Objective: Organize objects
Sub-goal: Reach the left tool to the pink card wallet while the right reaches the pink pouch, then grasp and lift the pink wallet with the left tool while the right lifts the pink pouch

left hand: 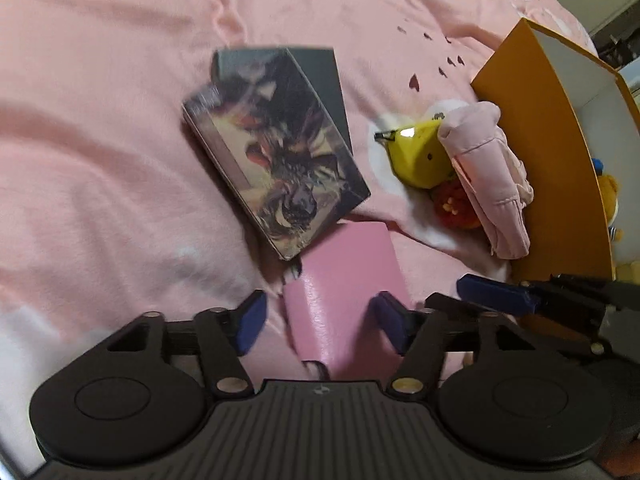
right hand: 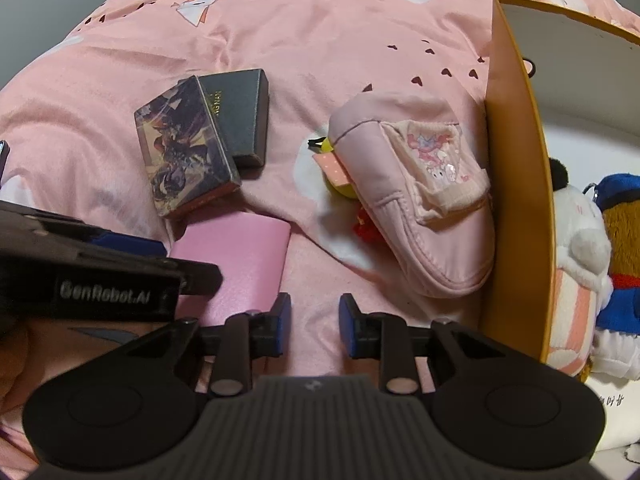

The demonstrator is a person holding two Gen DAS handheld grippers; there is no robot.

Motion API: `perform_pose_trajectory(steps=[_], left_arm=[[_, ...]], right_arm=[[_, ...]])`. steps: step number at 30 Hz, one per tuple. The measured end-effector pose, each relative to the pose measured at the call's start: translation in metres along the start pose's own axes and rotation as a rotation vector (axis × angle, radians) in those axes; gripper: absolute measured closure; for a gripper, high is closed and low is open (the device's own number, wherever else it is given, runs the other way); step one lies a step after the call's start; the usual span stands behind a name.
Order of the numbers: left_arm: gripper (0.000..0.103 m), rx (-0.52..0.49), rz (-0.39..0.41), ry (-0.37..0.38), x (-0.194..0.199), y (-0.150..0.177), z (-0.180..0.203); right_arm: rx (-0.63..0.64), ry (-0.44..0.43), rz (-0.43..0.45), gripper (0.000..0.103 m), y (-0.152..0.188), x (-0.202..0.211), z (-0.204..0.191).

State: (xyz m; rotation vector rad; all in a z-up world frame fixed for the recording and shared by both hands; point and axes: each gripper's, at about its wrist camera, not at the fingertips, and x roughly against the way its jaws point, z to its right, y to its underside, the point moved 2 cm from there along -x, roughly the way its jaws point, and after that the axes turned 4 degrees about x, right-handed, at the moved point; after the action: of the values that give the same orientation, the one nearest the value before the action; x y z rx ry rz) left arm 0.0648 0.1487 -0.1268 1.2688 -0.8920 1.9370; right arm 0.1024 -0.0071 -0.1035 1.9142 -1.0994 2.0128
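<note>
Left gripper [left hand: 318, 322], left wrist view: jaws spread wide, straddling the near end of a pink wallet [left hand: 344, 292] that lies flat on the pink bedsheet [left hand: 100, 160]. A gap shows on the left pad's side; whether the right pad touches the wallet's edge cannot be told. The tool points steeply down at the bed.

Right gripper [right hand: 311, 326], right wrist view: jaws partly apart with only bedsheet between them, nothing held; it also tilts steeply down, just right of the wallet.

Each view shows the other tool at its edge: the right gripper's blue finger [left hand: 496, 294] at lower right, the left gripper's black body at left.

Beyond the wallet, an illustrated card box [left hand: 276, 164] rests partly on a dark grey box [right hand: 240, 116]. To the right, a pink pouch [right hand: 416, 196] leans against the orange wall of an open box [right hand: 516, 200].

Left view only: a yellow toy [left hand: 420, 156] and a red one beside the pouch are plainly seen. Right view only: the pouch's printed pocket, plush toys [right hand: 580, 264] inside the orange box, and "PaperCrane" lettering on the sheet.
</note>
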Motion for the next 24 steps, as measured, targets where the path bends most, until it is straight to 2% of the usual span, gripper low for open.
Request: perform_pose_trajectory(steps=[2,4,6,11,14,19,24], left_arm=[[0.015,-0.007,-0.013,0.013,-0.008,-0.001,0.002],[0.013,-0.022,-0.024,0.013,-0.012,-0.002,0.005],[0.017,-0.025,-0.027,0.028,-0.012,-0.002,0.006],[0.057,0.017,0.045,0.058,0.01,0.003,-0.002],[0.068,0.03,0.086,0.092,0.026,0.007,-0.004],[0.07,0.03,0.113,0.189,0.043,0.012,0.006],[0.072,0.055,0.058,0.172,0.02,0.007,0.011]], right_arm=[[0.008,0.002,0.002,0.074,0.001,-0.001,-0.001],[0.017,0.009,0.003,0.075,0.001,-0.001,-0.002],[0.038,0.033,0.006,0.076,0.002,-0.001,-0.004],[0.062,0.051,0.004,0.079,0.005,-0.001,-0.005],[0.072,0.056,0.007,0.079,0.006,0.0,-0.005],[0.078,0.042,0.015,0.079,0.01,0.002,-0.005],[0.081,0.047,0.022,0.079,0.011,0.003,-0.004]])
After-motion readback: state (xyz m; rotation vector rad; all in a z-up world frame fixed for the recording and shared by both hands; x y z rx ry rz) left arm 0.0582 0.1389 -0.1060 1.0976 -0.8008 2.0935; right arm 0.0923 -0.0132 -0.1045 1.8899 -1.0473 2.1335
